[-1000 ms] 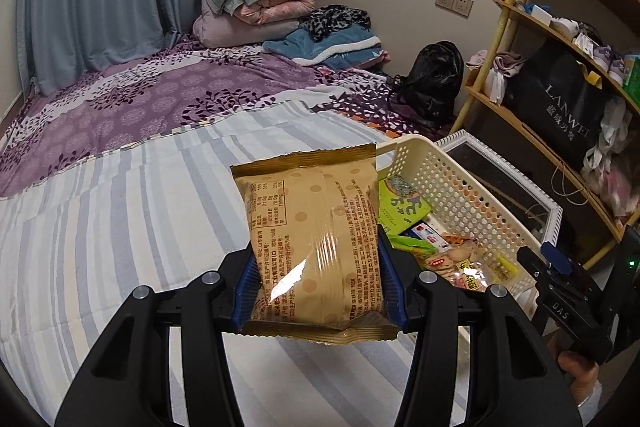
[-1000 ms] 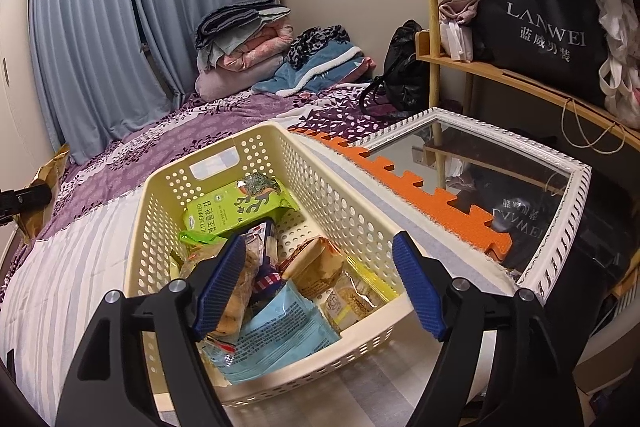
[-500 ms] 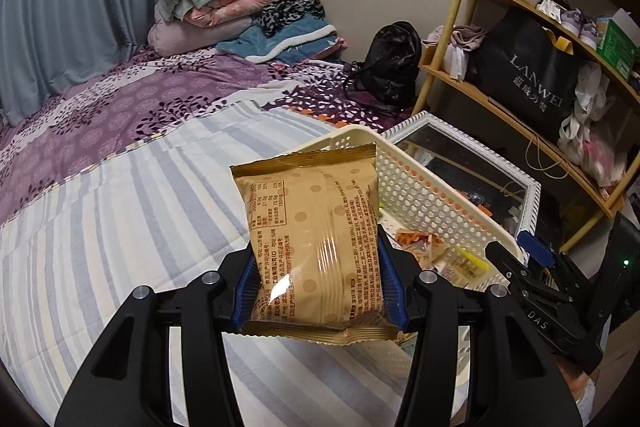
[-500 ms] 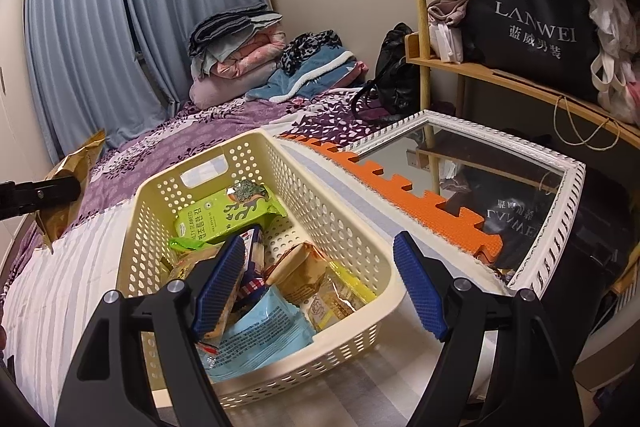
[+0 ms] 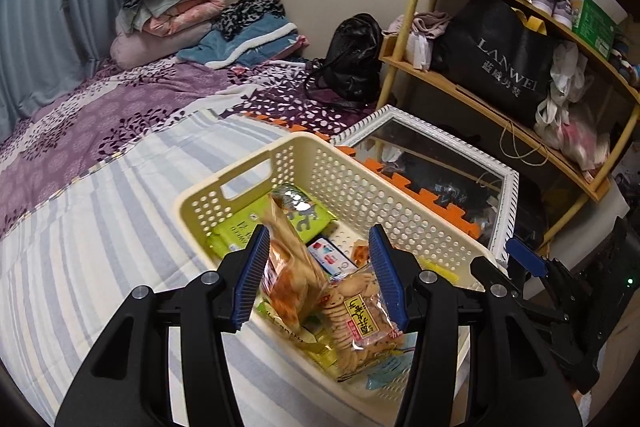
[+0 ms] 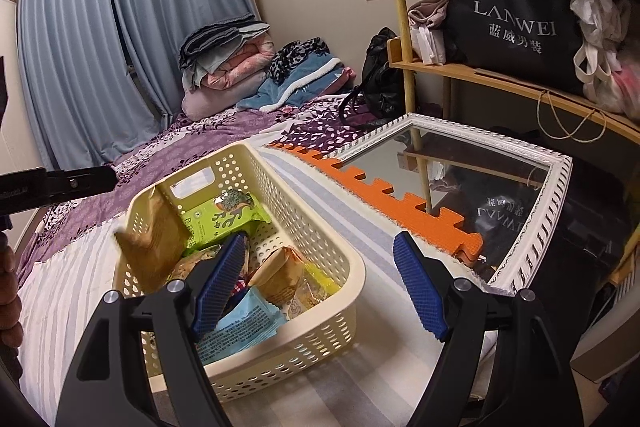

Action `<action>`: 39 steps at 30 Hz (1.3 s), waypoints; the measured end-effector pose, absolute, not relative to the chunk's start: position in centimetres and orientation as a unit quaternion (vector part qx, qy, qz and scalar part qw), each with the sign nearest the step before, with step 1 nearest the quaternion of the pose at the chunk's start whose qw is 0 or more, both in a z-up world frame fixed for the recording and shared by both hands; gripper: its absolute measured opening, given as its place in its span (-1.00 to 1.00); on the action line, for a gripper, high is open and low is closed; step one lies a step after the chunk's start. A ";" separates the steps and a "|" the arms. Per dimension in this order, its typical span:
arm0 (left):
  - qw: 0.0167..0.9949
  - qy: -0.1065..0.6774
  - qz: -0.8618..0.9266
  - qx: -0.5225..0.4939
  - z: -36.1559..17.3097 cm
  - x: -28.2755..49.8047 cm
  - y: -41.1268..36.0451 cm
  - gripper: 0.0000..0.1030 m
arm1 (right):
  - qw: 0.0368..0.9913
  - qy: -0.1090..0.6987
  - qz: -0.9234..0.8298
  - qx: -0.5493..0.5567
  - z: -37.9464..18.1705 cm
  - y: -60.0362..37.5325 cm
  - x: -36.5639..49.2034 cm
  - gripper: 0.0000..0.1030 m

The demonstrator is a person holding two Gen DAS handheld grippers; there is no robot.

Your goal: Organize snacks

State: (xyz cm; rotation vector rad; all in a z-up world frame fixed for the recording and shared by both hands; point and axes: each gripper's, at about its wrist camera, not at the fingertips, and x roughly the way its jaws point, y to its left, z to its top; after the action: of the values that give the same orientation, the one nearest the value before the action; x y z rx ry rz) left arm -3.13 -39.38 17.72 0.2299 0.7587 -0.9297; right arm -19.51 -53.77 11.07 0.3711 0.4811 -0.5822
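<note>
Both tongs stand with jaws apart and nothing clamped. The left gripper (image 5: 318,277) hangs over the near end of the cream basket (image 5: 404,223), lower centre of the left wrist frame. The brown snack packet (image 5: 286,267) sits between its blue pads, blurred and tipped on edge, but seems free of them; whether it touches the left pad cannot be told. In the right wrist view the same brown snack packet (image 6: 154,241) leans inside the basket (image 6: 320,251) against the wall at left centre of the frame, its long axis tilted up and away from the lens. Under it lie a green packet (image 6: 224,217), a light blue packet (image 6: 236,327) and a cracker packet (image 5: 360,315). The right gripper (image 6: 320,279) sits lower centre of its frame, straddling the basket's right-hand wall, with no snack between its pads. The left tongs look much the nearer to the brown packet, which lies directly ahead and slightly below them, so any nudge to flatten it would fall to that hand
</note>
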 end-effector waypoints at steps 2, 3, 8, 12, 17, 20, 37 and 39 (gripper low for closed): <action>0.815 0.359 -0.440 0.113 17.4 -3.2 -40.1 0.02 | 0.912 0.232 -0.284 0.182 11.1 -53.8 -19.7 0.48; 0.815 0.360 -0.440 0.113 17.3 -3.3 -40.2 0.02 | 0.912 0.232 -0.285 0.183 11.1 -53.9 -19.9 0.48; 0.815 0.365 -0.432 0.122 16.8 -3.0 -40.4 0.05 | 0.909 0.229 -0.290 0.191 10.9 -54.3 -20.3 0.56; 0.823 0.353 -0.422 0.139 16.8 -3.3 -40.3 0.79 | 0.911 0.229 -0.283 0.195 10.9 -54.3 -20.1 0.70; 0.835 0.322 -0.405 0.184 16.9 -4.4 -40.3 0.93 | 0.915 0.229 -0.273 0.190 11.4 -53.5 -20.0 0.78; 0.841 0.312 -0.394 0.199 17.1 -4.7 -40.1 0.93 | 0.917 0.226 -0.272 0.186 11.8 -53.1 -20.1 0.83; 0.882 0.263 -0.319 0.224 18.5 -6.2 -36.1 0.94 | 0.921 0.250 -0.266 0.136 14.6 -49.0 -20.2 0.90; 0.888 0.249 -0.309 0.231 18.8 -6.6 -35.6 0.94 | 0.922 0.250 -0.267 0.127 15.0 -48.4 -20.3 0.90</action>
State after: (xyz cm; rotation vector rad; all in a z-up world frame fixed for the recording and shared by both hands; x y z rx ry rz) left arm -6.61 -35.58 18.78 0.4801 0.5181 -0.6427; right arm -20.35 -48.37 15.04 0.2605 0.5132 -0.5482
